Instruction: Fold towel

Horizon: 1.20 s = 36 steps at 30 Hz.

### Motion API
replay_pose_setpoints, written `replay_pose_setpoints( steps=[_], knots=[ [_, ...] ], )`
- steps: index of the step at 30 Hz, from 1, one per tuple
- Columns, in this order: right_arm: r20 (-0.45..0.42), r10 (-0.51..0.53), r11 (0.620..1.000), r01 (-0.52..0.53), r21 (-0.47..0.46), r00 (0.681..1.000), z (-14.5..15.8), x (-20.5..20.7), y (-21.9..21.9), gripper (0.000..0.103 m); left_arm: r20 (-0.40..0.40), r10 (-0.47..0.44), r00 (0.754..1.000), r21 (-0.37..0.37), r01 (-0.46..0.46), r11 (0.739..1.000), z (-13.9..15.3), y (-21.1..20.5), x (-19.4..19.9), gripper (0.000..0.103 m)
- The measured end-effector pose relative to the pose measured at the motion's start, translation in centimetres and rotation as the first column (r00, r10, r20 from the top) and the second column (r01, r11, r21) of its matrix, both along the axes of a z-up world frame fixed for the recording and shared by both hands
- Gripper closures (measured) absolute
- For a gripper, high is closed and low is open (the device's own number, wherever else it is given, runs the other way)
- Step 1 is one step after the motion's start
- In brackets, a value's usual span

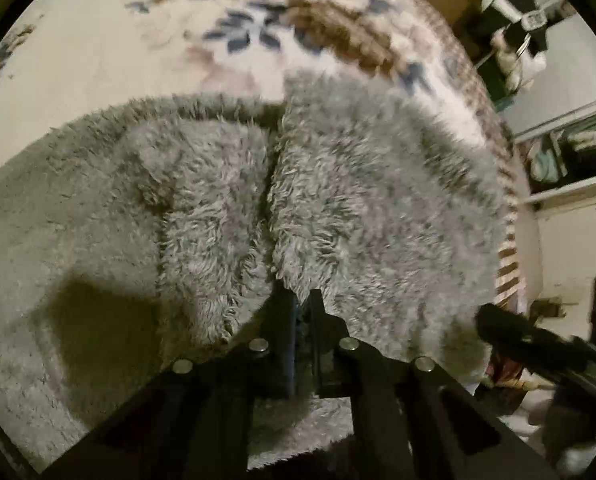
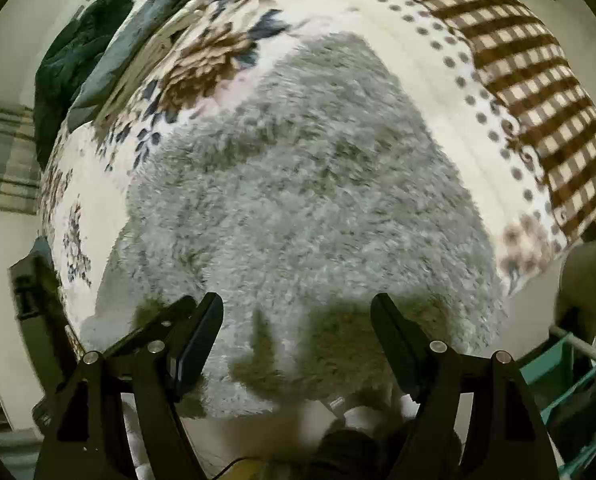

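Grey shaggy towel (image 2: 305, 200) lies on floral blanket (image 2: 202, 60), near its checked-border edge (image 2: 537, 92), w/ a raised fold (image 1: 274, 184) down the middle. Left gripper (image 1: 303, 308) pinched narrow at the fold's near end. Right gripper (image 2: 298, 320) wide, nothing btwn jaws, over towel's near edge.

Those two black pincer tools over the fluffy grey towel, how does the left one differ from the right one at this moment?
The left gripper has its jaws shut together; the right gripper has them spread wide apart. The left gripper's tips sit at an edge of the grey towel where two layers meet; whether it pinches any pile cannot be told. The right gripper has only towel surface showing in its gap, nothing gripped. Both are black, point steeply down and are over the same towel on the patterned blanket.
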State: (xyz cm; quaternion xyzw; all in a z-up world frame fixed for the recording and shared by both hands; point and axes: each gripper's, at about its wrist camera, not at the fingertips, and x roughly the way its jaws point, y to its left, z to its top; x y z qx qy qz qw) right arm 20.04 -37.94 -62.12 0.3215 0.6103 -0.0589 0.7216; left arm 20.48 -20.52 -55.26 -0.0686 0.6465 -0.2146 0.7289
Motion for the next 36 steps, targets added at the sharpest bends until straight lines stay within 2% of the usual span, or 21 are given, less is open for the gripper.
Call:
replay_pose_setpoints(
  steps=[4, 7, 11, 15, 18, 20, 22, 23, 24, 26, 28, 32, 33, 34, 35, 36],
  knots=[
    [-0.015, -0.019, 1.000, 0.019, -0.014, 1.000, -0.4, -0.8, -0.5, 0.025, -0.015, 0.075, 0.997, -0.085, -0.076, 0.993, 2.5, 2.9, -1.9, 0.100],
    [-0.016, -0.028, 1.000, 0.028, 0.005, 0.999, -0.4, -1.3, -0.8, 0.025, -0.047, 0.132, 0.990, -0.113, -0.137, 0.984, 3.6, 5.3, -2.8, 0.100],
    [0.007, 0.012, 0.999, -0.012, 0.039, 1.000, 0.5, -1.5, 0.2, 0.025, -0.079, 0.182, 0.980, -0.092, -0.189, 0.978, 3.7, 7.3, -4.0, 0.101],
    [0.004, 0.047, 0.998, -0.047, 0.051, 0.999, 0.6, -1.4, 1.6, 0.025, -0.120, 0.187, 0.975, -0.070, -0.196, 0.978, 2.6, 7.2, -4.0, 0.100],
    [-0.009, 0.059, 0.995, -0.059, 0.076, 0.998, 0.2, -1.2, 2.2, 0.025, -0.118, 0.185, 0.976, -0.051, -0.192, 0.980, 3.9, 7.4, -3.6, 0.097],
    [-0.008, 0.061, 0.995, -0.060, 0.077, 0.998, 0.2, -1.2, 2.2, 0.025, -0.084, 0.190, 0.978, -0.065, -0.195, 0.979, 5.5, 7.4, -3.0, 0.096],
    [-0.008, 0.057, 0.996, -0.056, 0.074, 0.998, 0.2, -1.2, 1.9, 0.025, -0.033, 0.203, 0.979, -0.060, -0.204, 0.977, 6.8, 7.1, -1.7, 0.077],
    [-0.011, 0.050, 0.996, -0.049, 0.074, 0.999, 0.2, -1.3, 1.6, 0.025, -0.021, 0.207, 0.978, -0.069, -0.208, 0.976, 7.1, 6.9, -1.0, 0.056],
    [-0.014, 0.044, 0.996, -0.043, 0.074, 0.999, 0.1, -1.3, 1.4, 0.025, -0.009, 0.218, 0.976, -0.080, -0.218, 0.973, 7.3, 6.4, 0.2, 0.045],
    [-0.024, 0.029, 0.997, -0.027, 0.070, 0.999, -0.1, -1.5, 0.7, 0.025, 0.020, 0.220, 0.975, -0.077, -0.218, 0.973, 7.1, 5.2, 2.5, 0.044],
    [-0.030, 0.013, 0.998, -0.010, 0.070, 0.999, -0.2, -1.6, 0.2, 0.025, 0.047, 0.179, 0.983, -0.057, -0.176, 0.983, 6.4, 3.1, 5.0, 0.044],
    [-0.023, 0.005, 0.999, -0.004, 0.051, 1.000, -0.1, -1.5, -0.4, 0.025, 0.047, 0.058, 0.997, 0.010, -0.059, 0.998, 3.4, -1.1, 8.6, 0.044],
    [-0.022, 0.006, 0.999, -0.005, 0.042, 1.000, -0.1, -1.4, -0.5, 0.025, 0.043, 0.034, 0.998, 0.025, -0.035, 0.999, 2.7, -1.7, 8.9, 0.048],
    [-0.021, 0.005, 0.999, -0.004, 0.033, 1.000, -0.1, -1.3, -0.6, 0.025, 0.042, 0.002, 0.999, 0.038, -0.004, 0.999, 1.9, -2.4, 9.1, 0.062],
    [-0.021, 0.004, 1.000, -0.004, 0.026, 1.000, -0.2, -1.3, -0.7, 0.025, 0.032, -0.021, 0.999, 0.041, 0.020, 0.999, 1.4, -2.7, 9.0, 0.099],
    [-0.023, 0.001, 1.000, -0.001, 0.020, 1.000, -0.3, -1.2, -0.8, 0.025, 0.021, -0.032, 0.999, 0.043, 0.031, 0.999, 1.1, -2.8, 8.8, 0.099]
  ],
)
